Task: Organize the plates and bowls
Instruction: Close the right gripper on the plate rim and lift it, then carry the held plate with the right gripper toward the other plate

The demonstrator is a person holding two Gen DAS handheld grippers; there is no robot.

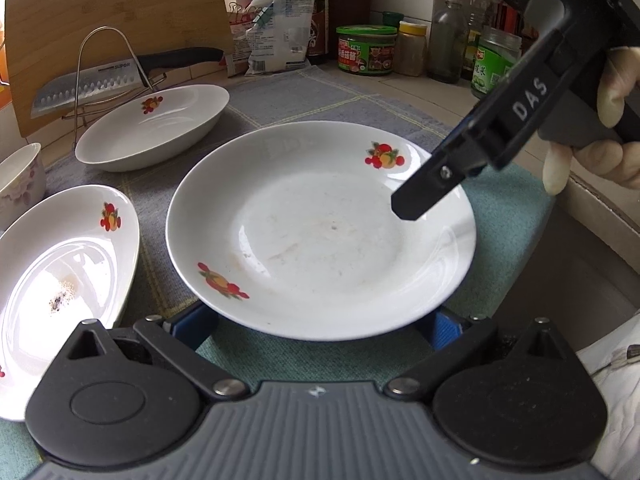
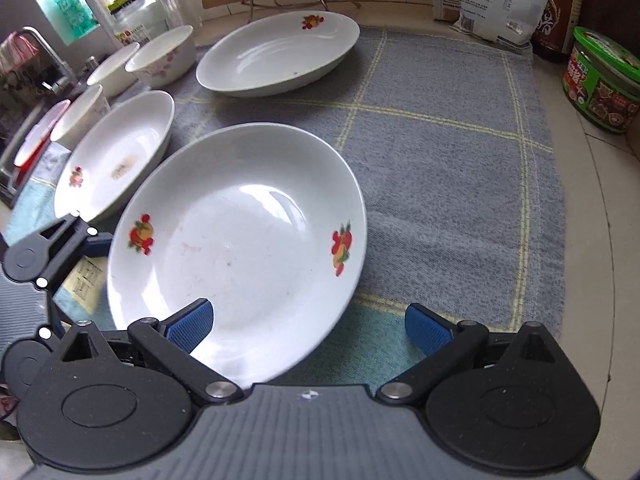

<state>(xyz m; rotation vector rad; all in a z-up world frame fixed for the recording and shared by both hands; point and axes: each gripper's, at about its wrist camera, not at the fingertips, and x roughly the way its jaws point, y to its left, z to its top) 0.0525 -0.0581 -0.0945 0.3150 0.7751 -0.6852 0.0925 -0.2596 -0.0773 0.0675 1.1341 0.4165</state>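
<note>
Round plate: we see the round plate (image 1: 320,232) at the centre of the left wrist frame, lying on the grey-blue cloth (image 1: 304,100); two fruit motifs on its rim, faint smears in its well. Its near edge hides the tips of our left fingers.
Left claw: the left claw (image 1: 320,330) stands spread wide at the lower middle of its frame, one blue pad (image 1: 444,330) either side of the plate's near rim; we cannot tell whether the pads touch the plate.
Right claw: the right claw (image 2: 308,326) is apart too, at the lower middle of its frame; its left pad (image 2: 190,324) lies over the plate's well, its right pad over the cloth. In the left view only one black finger of it shows, over the plate's upper right.
Second plate: the soiled plate (image 1: 60,280) is cut off by the left edge of the frame, just beside the round plate.
Third plate: the far plate (image 1: 154,126) sits upper left, well apart.
Bowls: the flowered bowl (image 2: 164,56) and others behind it are upper left in the right view, partly hidden behind one another.
Table: the table (image 2: 592,208) carries a green-lidded jar (image 2: 602,80), bottles and a knife (image 1: 120,76) on a wire stand, its label too small to be sure of.
</note>
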